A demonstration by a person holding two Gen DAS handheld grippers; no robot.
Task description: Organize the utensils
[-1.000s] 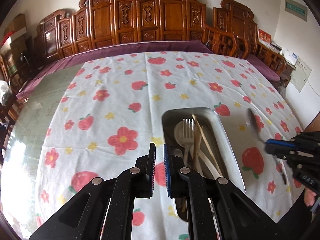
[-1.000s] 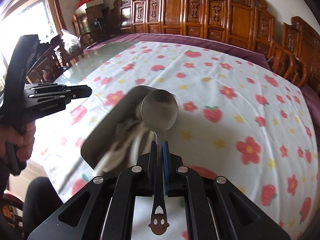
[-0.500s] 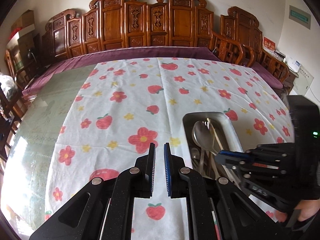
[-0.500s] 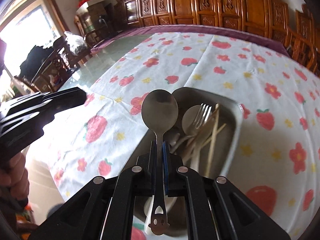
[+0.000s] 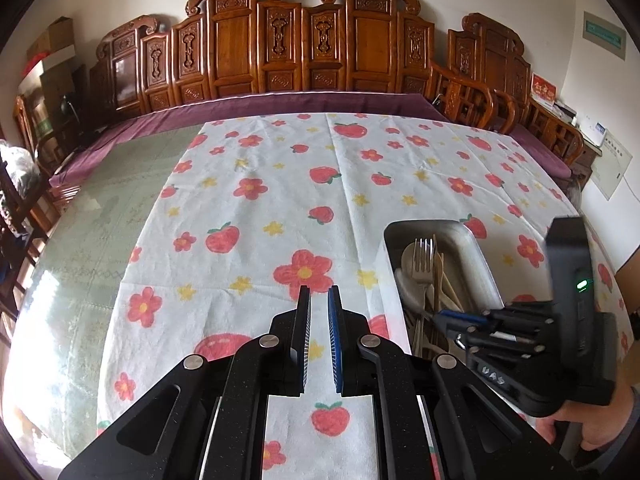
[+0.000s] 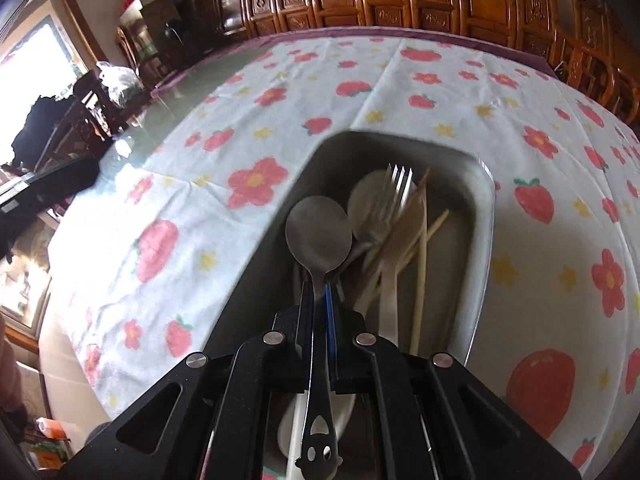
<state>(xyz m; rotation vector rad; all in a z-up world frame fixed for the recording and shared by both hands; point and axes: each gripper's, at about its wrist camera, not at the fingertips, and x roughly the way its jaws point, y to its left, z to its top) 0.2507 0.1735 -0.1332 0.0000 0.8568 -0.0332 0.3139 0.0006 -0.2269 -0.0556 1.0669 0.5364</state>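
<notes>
Carved wooden chairs behind a worktop (image 5: 92, 240) under a strawberry-print cloth (image 5: 280, 184). Right tongs (image 6: 320, 300) pinching a metal spoon (image 6: 319, 236) by its handle, long axis straight ahead, bowl hanging over the steel tray (image 6: 482, 216) of cutlery directly below. Left tongs (image 5: 319, 320) nearly closed, empty, beside the tray.

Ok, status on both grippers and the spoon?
Right gripper shut on spoon, over tray. Left gripper shut, empty, above cloth. Fork, chopsticks already in tray.
</notes>
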